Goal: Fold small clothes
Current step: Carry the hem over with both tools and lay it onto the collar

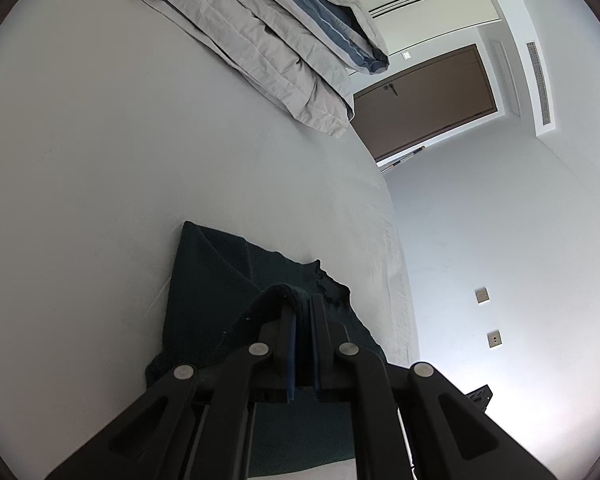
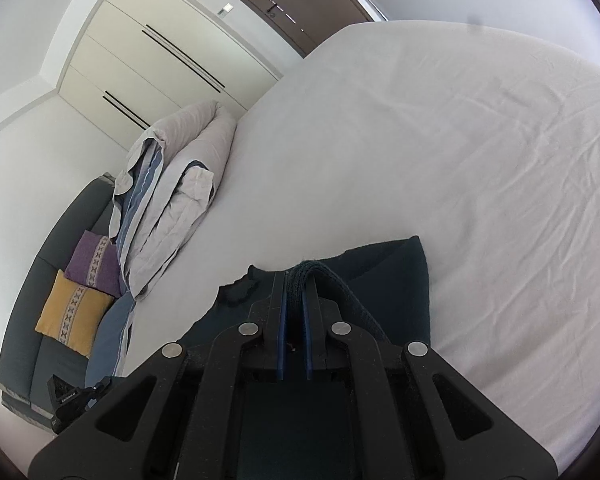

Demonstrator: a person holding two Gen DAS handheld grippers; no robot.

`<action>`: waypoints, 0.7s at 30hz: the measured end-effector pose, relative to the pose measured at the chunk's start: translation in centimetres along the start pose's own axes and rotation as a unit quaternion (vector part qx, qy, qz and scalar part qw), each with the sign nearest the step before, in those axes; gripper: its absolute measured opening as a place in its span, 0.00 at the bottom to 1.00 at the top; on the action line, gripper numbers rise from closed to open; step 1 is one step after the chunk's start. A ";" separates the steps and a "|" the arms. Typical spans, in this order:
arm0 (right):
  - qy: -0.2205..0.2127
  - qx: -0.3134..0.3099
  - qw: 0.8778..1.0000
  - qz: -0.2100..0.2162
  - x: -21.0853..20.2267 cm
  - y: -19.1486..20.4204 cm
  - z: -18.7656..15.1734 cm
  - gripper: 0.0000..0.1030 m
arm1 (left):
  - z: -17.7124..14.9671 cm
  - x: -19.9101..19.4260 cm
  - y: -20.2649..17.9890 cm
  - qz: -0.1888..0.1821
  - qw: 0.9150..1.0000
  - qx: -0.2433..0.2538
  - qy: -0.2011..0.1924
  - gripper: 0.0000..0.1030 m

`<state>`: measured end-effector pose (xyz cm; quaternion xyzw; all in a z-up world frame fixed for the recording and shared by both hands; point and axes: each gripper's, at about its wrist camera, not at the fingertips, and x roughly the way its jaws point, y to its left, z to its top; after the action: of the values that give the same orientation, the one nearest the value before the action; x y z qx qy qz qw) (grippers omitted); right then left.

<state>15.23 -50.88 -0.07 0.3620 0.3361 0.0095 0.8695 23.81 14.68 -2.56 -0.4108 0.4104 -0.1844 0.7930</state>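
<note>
A small dark teal garment (image 1: 208,280) lies on the white bed sheet (image 1: 100,160). My left gripper (image 1: 303,300) is shut on one edge of it, and the cloth drapes over the left fingertip. In the right wrist view the same dark garment (image 2: 396,276) spreads under and ahead of my right gripper (image 2: 296,276). That gripper is shut on a thick ribbed hem, which bunches between the blue pads. Both held edges are lifted off the sheet. Part of the garment is hidden under each gripper body.
A folded grey and blue duvet (image 1: 268,40) lies at the far side of the bed. Beside the bed stands a dark sofa (image 2: 60,264) with a purple cushion (image 2: 94,264) and a yellow cushion (image 2: 72,316). A brown door (image 1: 428,100) and white wardrobe (image 2: 172,52) stand behind. The bed edge (image 1: 396,240) drops off at right.
</note>
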 end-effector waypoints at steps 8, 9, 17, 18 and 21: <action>0.009 0.015 0.999 -0.031 7.9 -1.0 3.4 0.05 | 2.9 6.1 1.1 0.043 0.999 -0.003 0.011 0.07; 0.010 0.016 0.999 -0.037 8.9 -1.3 3.7 0.05 | 3.2 6.7 1.3 0.048 0.999 -0.004 0.011 0.07; 0.029 0.039 0.995 -0.086 15.4 -5.1 4.3 0.28 | 4.2 10.7 3.6 0.093 0.995 -0.015 0.032 0.42; 0.022 0.037 0.995 -0.089 15.4 -5.3 4.2 0.42 | 4.0 10.2 3.5 0.089 0.996 -0.009 0.027 0.46; 0.011 0.025 0.995 -0.092 15.3 -5.1 3.9 0.51 | 3.5 8.7 3.1 0.089 0.996 -0.003 0.018 0.52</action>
<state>28.26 -53.07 -10.12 0.3514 0.3774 -0.0751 0.8535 31.65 12.82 -8.19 -0.3713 0.4600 -0.1194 0.7976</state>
